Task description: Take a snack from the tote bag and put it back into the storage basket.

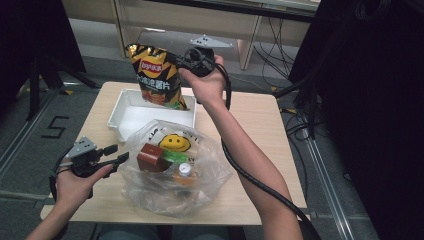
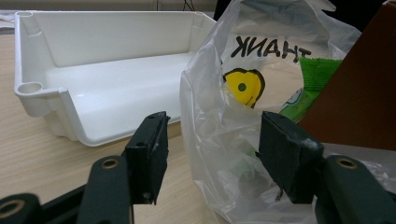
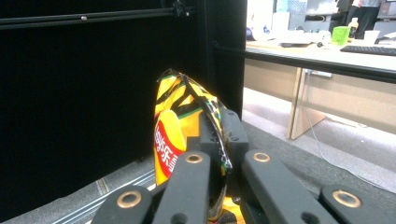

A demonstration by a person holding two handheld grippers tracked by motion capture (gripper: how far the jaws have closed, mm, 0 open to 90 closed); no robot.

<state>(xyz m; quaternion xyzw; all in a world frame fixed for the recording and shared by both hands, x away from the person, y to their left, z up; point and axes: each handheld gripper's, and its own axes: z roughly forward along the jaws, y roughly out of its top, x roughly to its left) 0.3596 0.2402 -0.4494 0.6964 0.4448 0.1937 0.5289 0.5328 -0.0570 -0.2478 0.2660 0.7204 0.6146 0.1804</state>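
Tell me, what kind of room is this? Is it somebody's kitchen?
Probably not a kitchen; it looks like an office or lab set up for recording. A small wooden table stands between black curtains, cables trail over the floor, and a desk with a keyboard stands behind.

Right hand-held gripper [image 1: 176,61] clamped, raised; left one [image 1: 118,154] parted, low.

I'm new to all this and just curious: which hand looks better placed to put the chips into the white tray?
The right. Its gripper is already shut on the chips, held just above the tray. The left gripper is open, down beside the plastic bag, holding nothing.
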